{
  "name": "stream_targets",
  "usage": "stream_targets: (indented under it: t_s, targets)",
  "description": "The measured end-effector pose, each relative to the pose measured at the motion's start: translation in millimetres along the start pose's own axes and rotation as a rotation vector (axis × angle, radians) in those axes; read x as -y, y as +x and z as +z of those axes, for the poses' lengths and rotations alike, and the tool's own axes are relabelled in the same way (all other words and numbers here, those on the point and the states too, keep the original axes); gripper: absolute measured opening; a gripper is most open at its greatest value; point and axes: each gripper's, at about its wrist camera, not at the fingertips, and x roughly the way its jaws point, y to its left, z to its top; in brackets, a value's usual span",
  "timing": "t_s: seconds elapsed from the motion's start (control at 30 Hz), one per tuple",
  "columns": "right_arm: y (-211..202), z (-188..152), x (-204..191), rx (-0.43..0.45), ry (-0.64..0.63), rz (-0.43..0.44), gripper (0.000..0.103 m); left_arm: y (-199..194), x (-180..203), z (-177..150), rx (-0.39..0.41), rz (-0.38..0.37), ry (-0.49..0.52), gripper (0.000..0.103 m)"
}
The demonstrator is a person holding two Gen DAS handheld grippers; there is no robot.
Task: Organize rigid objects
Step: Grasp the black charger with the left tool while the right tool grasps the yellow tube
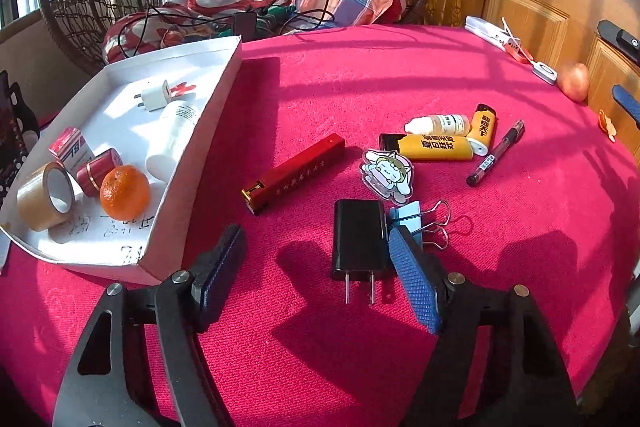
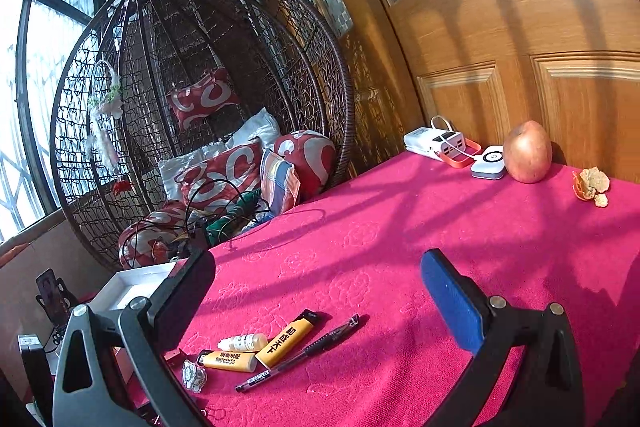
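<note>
The left gripper (image 1: pixel 320 267) stands apart around the black charger (image 1: pixel 360 239), its right pad at the charger's side. The charger lies flat mid-tabletop (image 1: pixel 500 267), prongs toward the camera. The right gripper (image 2: pixel 320 291) gapes empty.

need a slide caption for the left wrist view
Open left gripper straddles a black charger on the red cloth, beside a half-filled white box.

hanging wicker egg chair (image 2: pixel 192 99) stuffed with red-white cushions (image 2: pixel 218 173), barred windows (image 2: pixel 36 75) left, wood panel doors (image 2: pixel 520 67) with checkered glass right, sunlit magenta tablecloth (image 2: pixel 400 247), striped shadows.
</note>
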Motion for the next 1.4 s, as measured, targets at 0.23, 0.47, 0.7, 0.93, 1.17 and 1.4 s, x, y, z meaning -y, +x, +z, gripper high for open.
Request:
stream_targets:
  t_s: [0.23,0.47,0.7,0.93,1.17,1.4]
  targets:
    - [42,-2,2,-0.234,-0.136,0.041,0.103,4,6,0,-0.018,-0.029,0.03,0.05]
    - [81,-40,-20,-0.519,-0.341,0.133,0.103,7,-7,-2,-0.045,-0.131,-0.032,0.03]
    - [92,-31,-29,-0.471,-0.379,0.106,0.103,-1,-2,-2,-0.018,-0.15,-0.015,0.029]
    - [107,-48,-56,-0.538,-0.614,0.161,0.103,-3,-4,-4,-0.024,-0.175,-0.019,0.029]
    - [137,-61,-59,-0.615,-0.762,0.187,0.103,-1,-4,-6,-0.034,-0.175,-0.019,0.029]
    - [124,-61,-61,-0.586,-0.766,0.225,0.082,-4,-4,-6,-0.021,-0.181,-0.02,0.029]
